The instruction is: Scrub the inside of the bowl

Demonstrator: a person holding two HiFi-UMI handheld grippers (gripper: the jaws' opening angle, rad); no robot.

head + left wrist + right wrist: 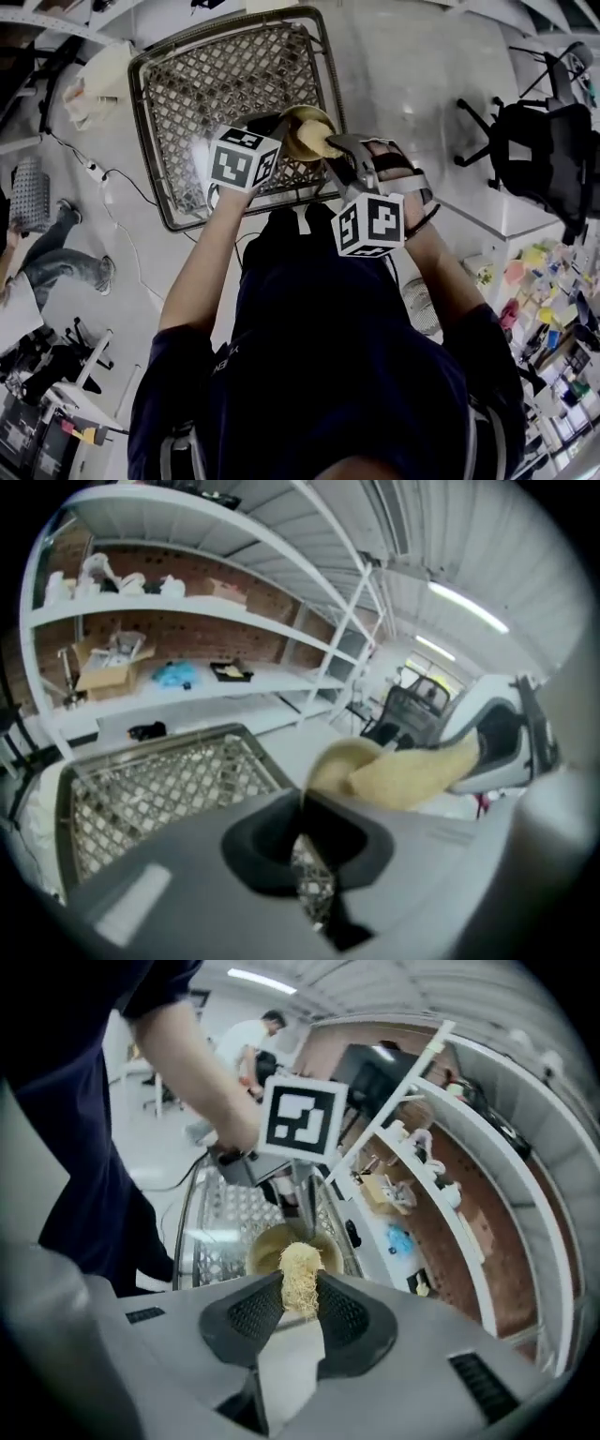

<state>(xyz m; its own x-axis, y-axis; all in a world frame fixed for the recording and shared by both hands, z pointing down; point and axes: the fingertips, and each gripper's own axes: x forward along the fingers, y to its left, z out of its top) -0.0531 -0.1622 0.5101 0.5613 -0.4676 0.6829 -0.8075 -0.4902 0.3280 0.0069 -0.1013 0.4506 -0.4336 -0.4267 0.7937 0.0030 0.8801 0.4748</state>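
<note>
One bowl [302, 125], upper centre of head view, over one wire basket [206, 84], mouth tipped toward right gripper [332, 148]. Left gripper [280, 123] clamped on rim. Right clenched on one scrub pad [300, 1279], long axis pointing into bowl.

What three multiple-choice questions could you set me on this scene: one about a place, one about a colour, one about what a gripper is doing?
1. Where is the bowl?
A. In a sink.
B. On a stove.
C. By the wire basket.

2. What colour is the scrubber?
A. Pale yellow.
B. Blue.
C. Black.

3. How is the right gripper?
A. Open and empty.
B. Shut on the scrubber.
C. Shut on a spoon.

Answers:
1 C: the head view shows the bowl over the basket's mesh.
2 A: its fibres look pale yellow in the right gripper view.
3 B: its jaws press the scrubber from both sides.
</note>
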